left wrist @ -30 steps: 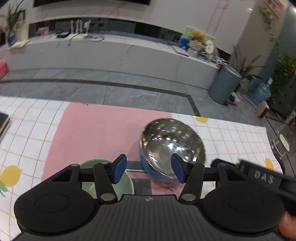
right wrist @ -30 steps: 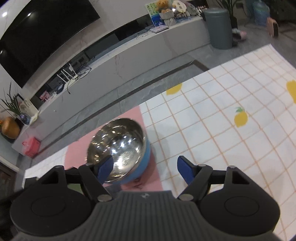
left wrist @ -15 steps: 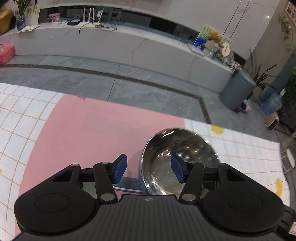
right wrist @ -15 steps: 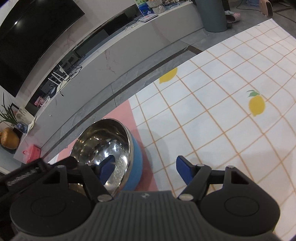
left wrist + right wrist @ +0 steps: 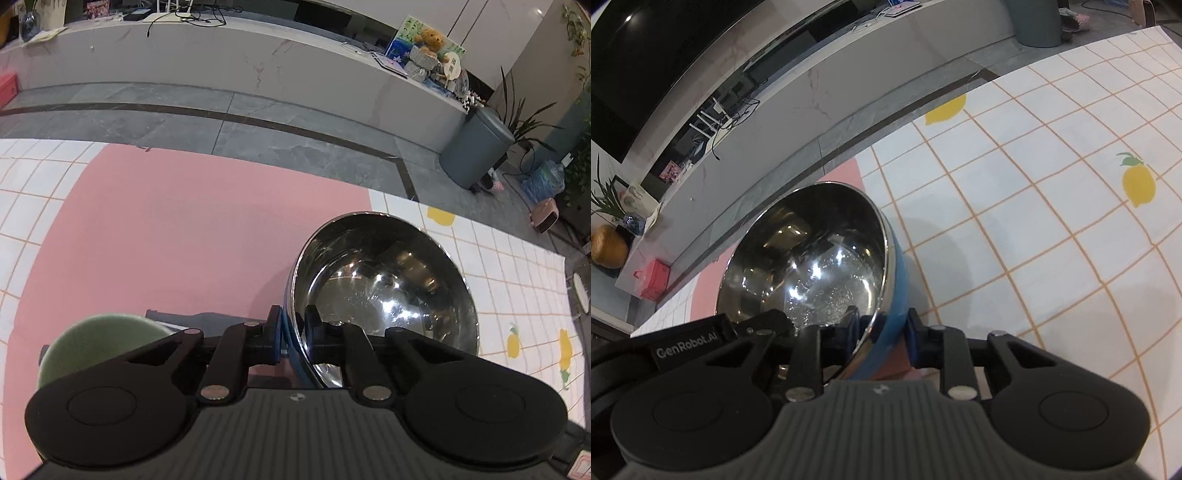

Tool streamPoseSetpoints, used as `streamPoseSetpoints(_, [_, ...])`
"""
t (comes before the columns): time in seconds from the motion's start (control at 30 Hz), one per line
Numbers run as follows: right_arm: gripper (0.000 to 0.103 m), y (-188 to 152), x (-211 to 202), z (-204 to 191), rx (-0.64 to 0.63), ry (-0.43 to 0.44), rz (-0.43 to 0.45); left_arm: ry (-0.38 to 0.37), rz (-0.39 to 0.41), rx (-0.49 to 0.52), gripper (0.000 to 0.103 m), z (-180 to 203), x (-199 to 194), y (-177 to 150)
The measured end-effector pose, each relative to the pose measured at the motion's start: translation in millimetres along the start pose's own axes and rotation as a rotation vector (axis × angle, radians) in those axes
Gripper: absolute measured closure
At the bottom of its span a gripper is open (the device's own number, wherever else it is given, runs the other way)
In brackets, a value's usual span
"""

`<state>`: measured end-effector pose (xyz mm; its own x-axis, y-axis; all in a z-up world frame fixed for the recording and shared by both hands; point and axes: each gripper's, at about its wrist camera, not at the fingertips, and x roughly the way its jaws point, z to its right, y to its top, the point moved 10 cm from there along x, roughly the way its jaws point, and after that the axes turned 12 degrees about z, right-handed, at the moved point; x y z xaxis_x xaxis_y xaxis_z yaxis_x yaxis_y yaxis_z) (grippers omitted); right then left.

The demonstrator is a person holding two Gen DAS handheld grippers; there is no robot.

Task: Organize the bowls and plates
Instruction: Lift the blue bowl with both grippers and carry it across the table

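A steel bowl (image 5: 388, 288) with a blue outside (image 5: 895, 280) stands on the pink mat (image 5: 184, 229). My left gripper (image 5: 293, 332) is shut on its left rim, one pad inside the bowl and one outside. My right gripper (image 5: 882, 332) is on the opposite rim; its jaws are closing, with the blue wall between the pads and both pads against it. The left gripper's black body (image 5: 690, 350) shows at the lower left of the right wrist view. A pale green bowl (image 5: 96, 339) sits just left of the left gripper, partly hidden behind it.
A flat dark object (image 5: 192, 319) lies between the green bowl and the steel bowl. The lemon-print checked tablecloth (image 5: 1034, 221) spreads to the right. Past the table's far edge are grey floor, a low marble bench (image 5: 258, 70) and a grey bin (image 5: 476, 155).
Both grippers sank toward the steel bowl and went from wide open to closed on its rim, the left one on the left side and the right one on the right side.
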<state>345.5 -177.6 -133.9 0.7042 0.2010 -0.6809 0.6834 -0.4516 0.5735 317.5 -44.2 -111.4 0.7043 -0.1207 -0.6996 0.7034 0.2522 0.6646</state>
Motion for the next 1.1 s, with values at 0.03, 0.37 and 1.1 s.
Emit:
streamPoseSetpoints(0.03, [0.080,0,-1,0,0.002,-0.001,-0.003,0.000,-0.001,0.003,0.090,0,-1,0])
streamPoseSetpoints(0.37, [0.081,4,-2,0,0.004,0.004,-0.009,0.005,-0.006,0.018,0.090,4,-5,0])
streamPoseSetpoints(1.1, [0.082,16,-25,-10,-0.035,0.049,0.049,-0.018,0.029,0.002,0.090,5,-31,13])
